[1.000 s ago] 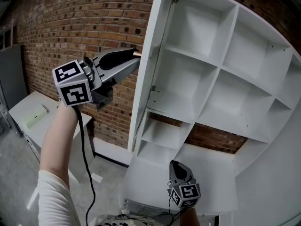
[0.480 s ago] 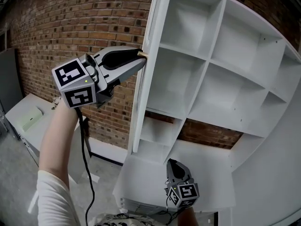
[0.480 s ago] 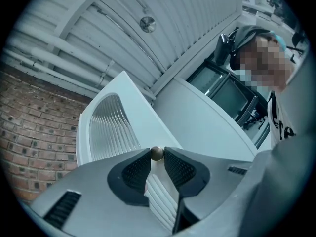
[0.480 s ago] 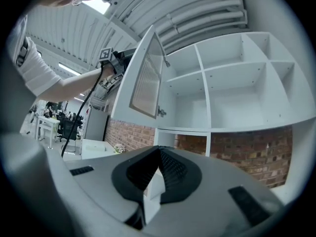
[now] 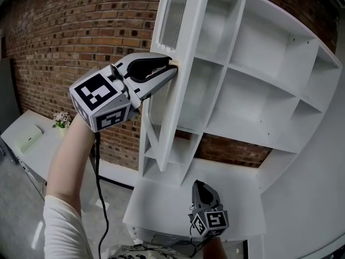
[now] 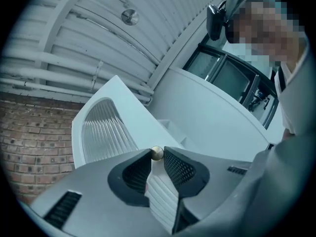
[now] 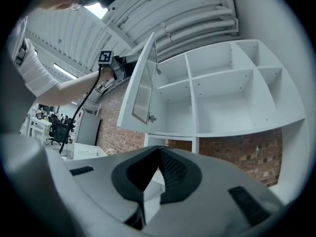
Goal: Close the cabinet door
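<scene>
Cabinet door (image 5: 186,90) is pinched at its knob (image 6: 156,153) by the closing left gripper (image 5: 171,69); right gripper (image 5: 198,188), below the door, is shut.

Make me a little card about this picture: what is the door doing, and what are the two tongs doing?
door: partly open, with a ribbed glass panel
cabinet: white, with open shelves
knob: small and brassy, on the door
left tongs: up high at the door, closing on the knob
right tongs: down low, shut, holding nothing
behind: brick wall
</scene>
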